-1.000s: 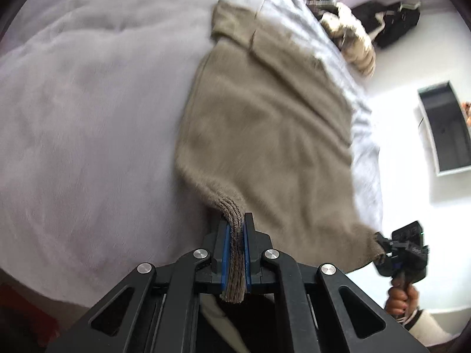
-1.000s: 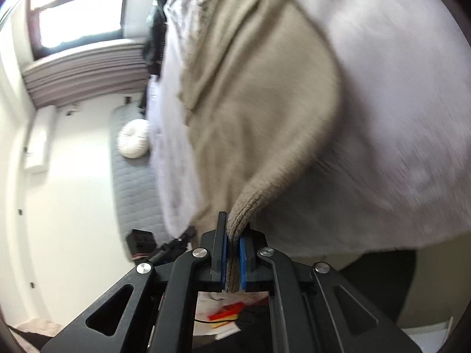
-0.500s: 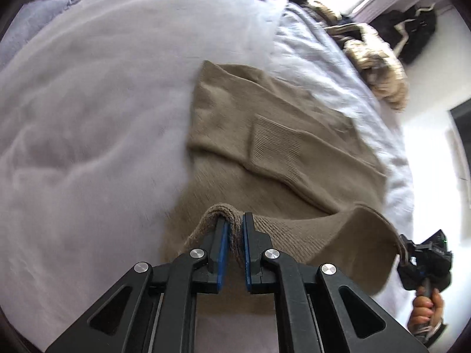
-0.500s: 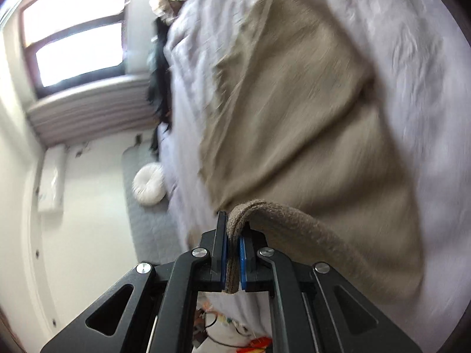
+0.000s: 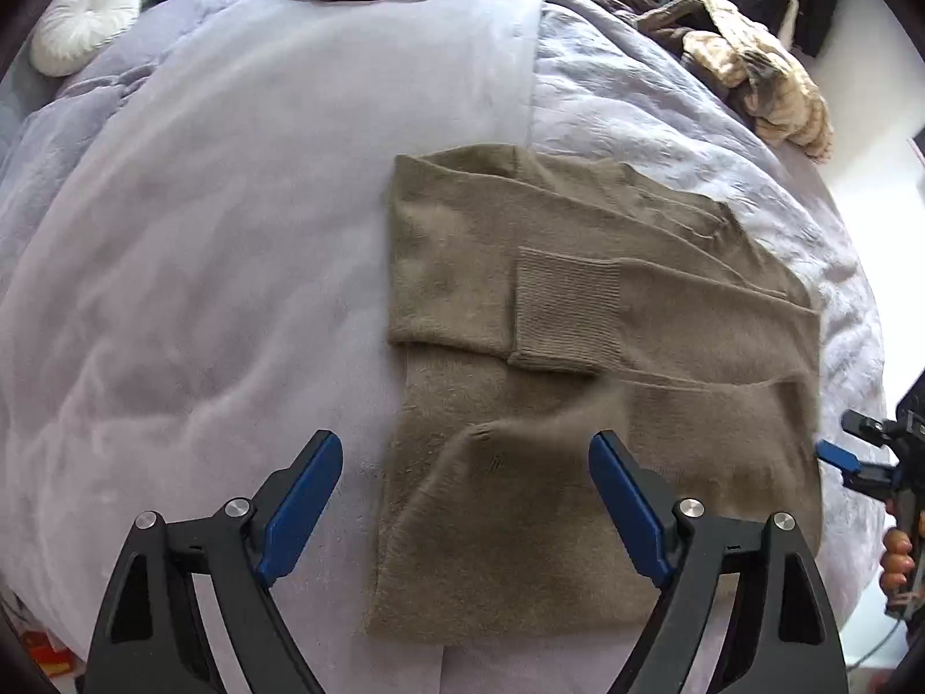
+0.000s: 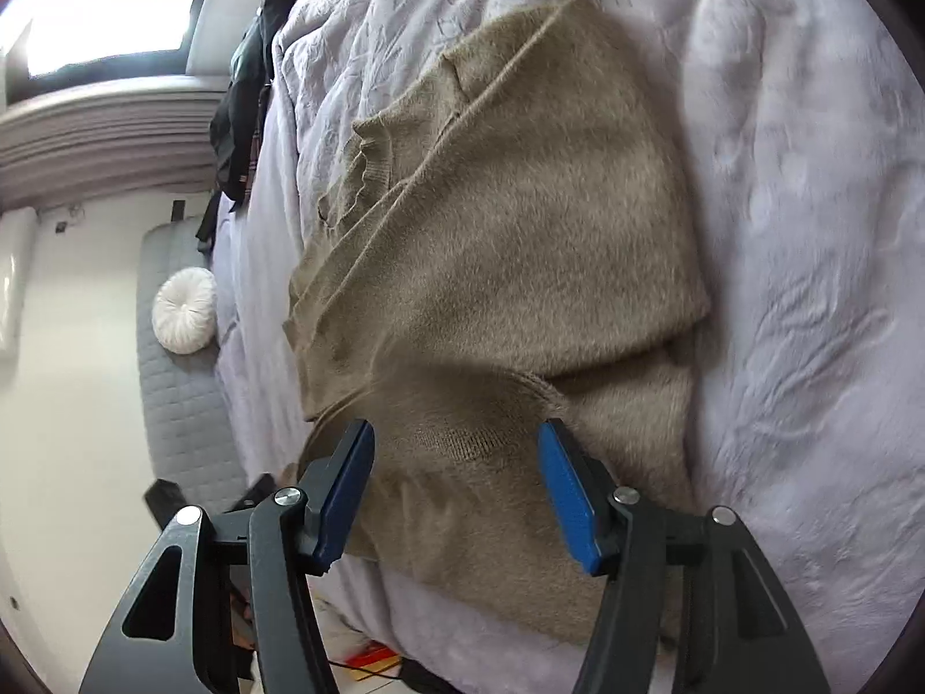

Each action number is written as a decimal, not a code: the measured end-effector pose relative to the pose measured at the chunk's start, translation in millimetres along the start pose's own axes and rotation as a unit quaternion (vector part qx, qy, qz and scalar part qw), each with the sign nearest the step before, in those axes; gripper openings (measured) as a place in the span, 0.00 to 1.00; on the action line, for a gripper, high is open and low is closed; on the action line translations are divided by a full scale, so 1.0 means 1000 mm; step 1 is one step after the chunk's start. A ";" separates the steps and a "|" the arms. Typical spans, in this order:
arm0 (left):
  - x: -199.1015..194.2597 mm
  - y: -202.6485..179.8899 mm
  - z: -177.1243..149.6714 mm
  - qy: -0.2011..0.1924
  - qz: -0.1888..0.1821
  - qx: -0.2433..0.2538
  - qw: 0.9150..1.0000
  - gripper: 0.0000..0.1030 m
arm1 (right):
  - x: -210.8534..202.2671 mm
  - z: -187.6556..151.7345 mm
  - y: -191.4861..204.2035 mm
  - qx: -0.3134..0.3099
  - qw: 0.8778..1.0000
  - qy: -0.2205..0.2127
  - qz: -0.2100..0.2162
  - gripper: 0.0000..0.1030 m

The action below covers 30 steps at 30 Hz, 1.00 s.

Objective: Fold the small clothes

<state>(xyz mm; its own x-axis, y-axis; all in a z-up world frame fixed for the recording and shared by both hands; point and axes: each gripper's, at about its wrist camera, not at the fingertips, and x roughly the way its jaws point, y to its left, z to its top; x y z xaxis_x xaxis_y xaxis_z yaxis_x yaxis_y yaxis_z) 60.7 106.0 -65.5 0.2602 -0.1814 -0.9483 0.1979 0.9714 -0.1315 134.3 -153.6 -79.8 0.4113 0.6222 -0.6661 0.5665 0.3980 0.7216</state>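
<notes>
Now both grippers, left [image 5: 465, 512] and right [image 6: 457, 488], gape over the sweater [image 5: 578, 405]; we should smooth that lower-centre crease.

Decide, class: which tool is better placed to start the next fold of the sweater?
Probably the left tool: open, it hovers over the brown sweater's near corner, with the ribbed cuff ahead. The right tool, also open, sits at the far side edge.

Bright window [image 6: 110, 11] daylight, fisheye-bent edges, perhaps slight motion blur.
</notes>
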 end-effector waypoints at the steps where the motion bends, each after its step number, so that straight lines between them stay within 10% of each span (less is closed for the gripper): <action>1: 0.000 0.000 0.001 -0.001 0.003 0.005 1.000 0.85 | -0.004 0.001 -0.003 -0.006 1.000 -0.002 -0.007 0.62; 12: 0.075 -0.018 0.021 0.068 -0.042 0.112 0.990 0.80 | 0.029 0.009 0.035 -0.125 0.976 -0.045 -0.174 0.62; 17: 0.082 -0.025 0.016 0.066 -0.036 0.153 0.985 0.07 | 0.052 0.008 0.038 -0.153 0.960 -0.036 -0.231 0.47; 18: 0.076 -0.022 0.015 0.061 -0.047 0.148 0.986 0.07 | 0.051 0.005 0.041 -0.161 0.958 -0.035 -0.236 0.12; 19: 0.070 -0.020 0.015 0.051 -0.058 0.143 0.987 0.07 | 0.049 0.000 0.045 -0.171 0.954 -0.038 -0.243 0.06; 30: -0.041 -0.018 0.042 -0.074 -0.110 0.123 0.983 0.07 | -0.035 -0.026 0.139 -0.295 0.913 -0.141 -0.244 0.06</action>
<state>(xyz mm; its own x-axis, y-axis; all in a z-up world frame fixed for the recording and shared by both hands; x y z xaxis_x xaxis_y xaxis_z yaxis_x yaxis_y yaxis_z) 86.6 89.8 -12.1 0.3164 -0.4214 -0.8499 0.4830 0.8427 -0.2380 180.1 -102.3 48.9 0.4281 0.1087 -0.8972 0.2834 0.9265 0.2475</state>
